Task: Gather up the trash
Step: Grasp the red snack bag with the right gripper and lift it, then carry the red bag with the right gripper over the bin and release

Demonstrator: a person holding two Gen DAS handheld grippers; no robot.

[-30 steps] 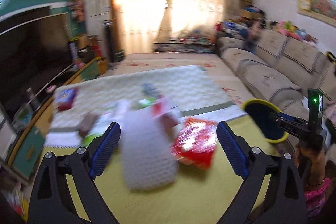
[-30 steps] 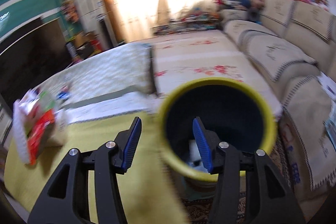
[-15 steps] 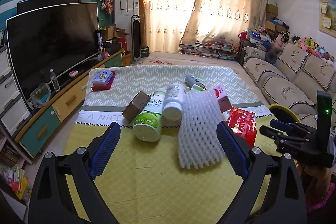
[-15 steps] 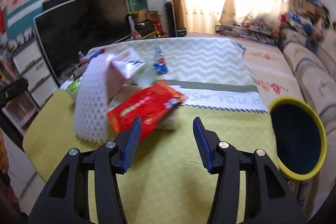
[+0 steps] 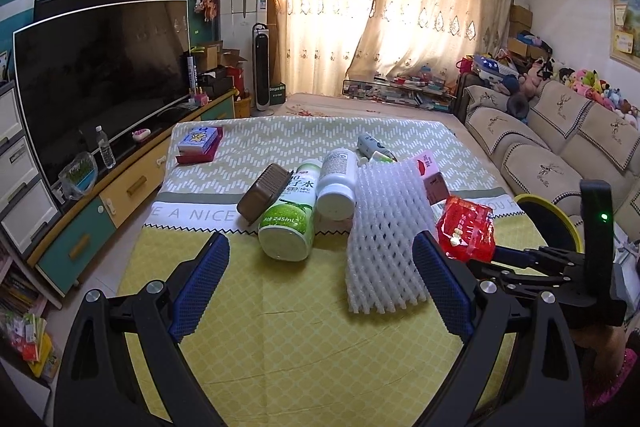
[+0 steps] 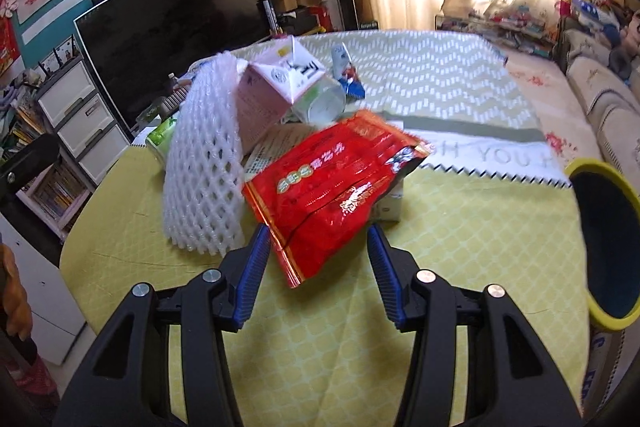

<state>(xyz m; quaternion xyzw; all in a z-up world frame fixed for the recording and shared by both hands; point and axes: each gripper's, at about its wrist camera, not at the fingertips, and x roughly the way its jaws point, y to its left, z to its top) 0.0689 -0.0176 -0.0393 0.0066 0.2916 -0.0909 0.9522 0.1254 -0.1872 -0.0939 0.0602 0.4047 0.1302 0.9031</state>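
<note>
Trash lies in a heap on the yellow tablecloth point(image 5: 280, 327): a white foam net point(image 5: 384, 235), a red snack bag point(image 6: 332, 183), a green bottle point(image 5: 290, 217), a white bottle point(image 5: 338, 183), a brown tray point(image 5: 264, 193) and a pink carton point(image 6: 272, 87). My left gripper point(image 5: 320, 283) is open and empty, in front of the green bottle and the net. My right gripper point(image 6: 318, 267) is open, its blue fingers on either side of the red bag's near corner. It also shows in the left wrist view point(image 5: 532, 263). A yellow-rimmed bin point(image 6: 608, 243) stands off the table's right edge.
A sofa point(image 5: 560, 155) runs along the right. A large TV point(image 5: 100, 79) on a low cabinet stands on the left. A small blue and red box point(image 5: 199, 143) lies at the table's far left. Drawers and books point(image 6: 80, 131) are left of the table.
The right gripper has swung from the bin to the trash heap and closed in on the red bag. The left gripper has drawn back from the foam net and steadied.
</note>
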